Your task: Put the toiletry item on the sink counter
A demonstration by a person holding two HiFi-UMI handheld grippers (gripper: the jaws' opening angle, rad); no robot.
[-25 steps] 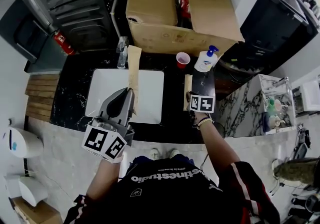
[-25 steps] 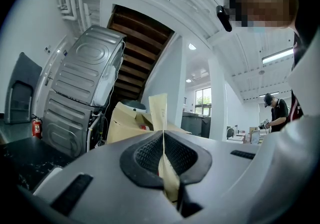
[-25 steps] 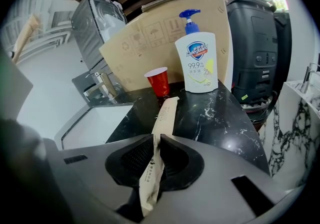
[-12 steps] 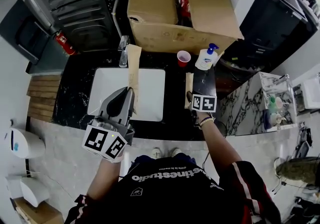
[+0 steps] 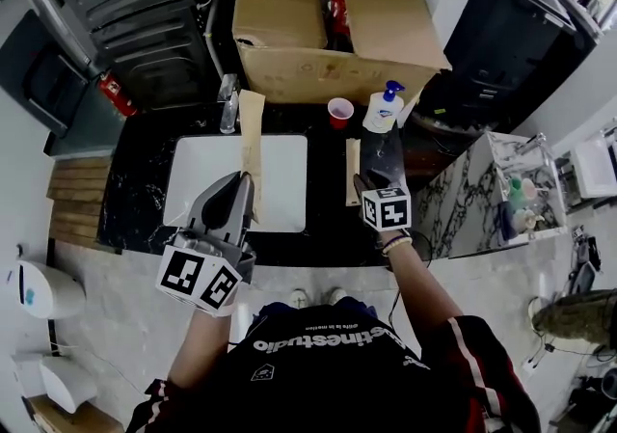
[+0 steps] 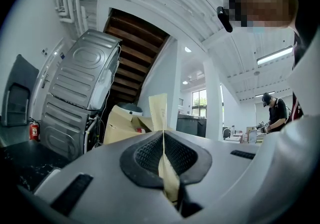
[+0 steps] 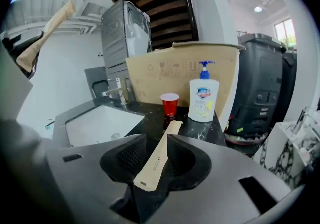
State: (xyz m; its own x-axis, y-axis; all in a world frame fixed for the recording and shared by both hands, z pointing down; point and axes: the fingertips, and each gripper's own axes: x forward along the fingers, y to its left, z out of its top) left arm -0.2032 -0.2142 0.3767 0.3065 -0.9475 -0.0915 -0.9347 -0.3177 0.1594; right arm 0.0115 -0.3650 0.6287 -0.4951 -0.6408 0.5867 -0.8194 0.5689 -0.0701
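A tan paper toiletry sachet point(image 7: 158, 160) lies flat on the black bench point(image 5: 135, 180). Its long axis runs away from the person, with the far end toward a red cup point(image 7: 170, 104). It shows through the gap of the right tool point(image 7: 160, 145), whose jaws have just been opening and now stand wide apart, with the pads off the paper. In the head view it lies just beside that tool's left flank. Whether its near end still brushes the tool is hard to judge. A line of small dark print runs along the sachet, too small to read.

Ahead of the right tool, right of the cup, stands a pump soap bottle point(image 7: 204, 101) with a blue-and-red badge whose wording is illegible.

The left tool point(image 6: 163, 138) is clamped tight on a second sachet point(image 6: 160, 111). This one is held edge-on and pokes straight out past the tips, over the white sink point(image 5: 284, 185).
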